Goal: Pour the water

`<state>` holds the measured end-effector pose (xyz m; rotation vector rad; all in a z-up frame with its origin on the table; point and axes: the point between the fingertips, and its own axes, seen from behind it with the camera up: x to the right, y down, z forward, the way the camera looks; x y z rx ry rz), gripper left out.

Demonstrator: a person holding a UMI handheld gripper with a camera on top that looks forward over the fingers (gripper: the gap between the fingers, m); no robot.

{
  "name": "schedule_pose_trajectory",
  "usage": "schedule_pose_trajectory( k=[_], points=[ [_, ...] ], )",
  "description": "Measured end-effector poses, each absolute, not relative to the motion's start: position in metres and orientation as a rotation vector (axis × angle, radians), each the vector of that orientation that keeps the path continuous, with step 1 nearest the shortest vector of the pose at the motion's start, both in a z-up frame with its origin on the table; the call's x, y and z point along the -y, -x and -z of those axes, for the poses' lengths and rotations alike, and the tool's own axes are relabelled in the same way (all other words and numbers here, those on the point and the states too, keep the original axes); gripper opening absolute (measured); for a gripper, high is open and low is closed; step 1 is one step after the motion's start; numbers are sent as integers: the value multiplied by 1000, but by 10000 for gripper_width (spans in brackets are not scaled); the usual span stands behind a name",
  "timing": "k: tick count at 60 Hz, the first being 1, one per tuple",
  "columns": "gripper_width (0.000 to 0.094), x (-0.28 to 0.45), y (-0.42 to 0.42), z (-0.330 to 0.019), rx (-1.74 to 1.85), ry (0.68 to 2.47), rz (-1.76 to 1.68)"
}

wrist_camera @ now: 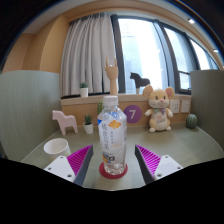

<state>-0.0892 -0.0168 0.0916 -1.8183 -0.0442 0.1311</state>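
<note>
We are seeing the water bottle standing upright, its long axis vertical and its cap pointing straight up. It is resting on a red coaster on the table, between the fingers of the tool. The tool is spread, with a gap at either side. A white bowl is sitting beyond the left finger.
</note>
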Motion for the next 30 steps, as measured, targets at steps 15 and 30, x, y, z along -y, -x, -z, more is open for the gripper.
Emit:
schedule_pose_trajectory(
  k=[15,30],
  points=[
    [852,105,104,-67,50,1905,-121],
    [856,167,118,-80,45,1934,-104]
  ],
)
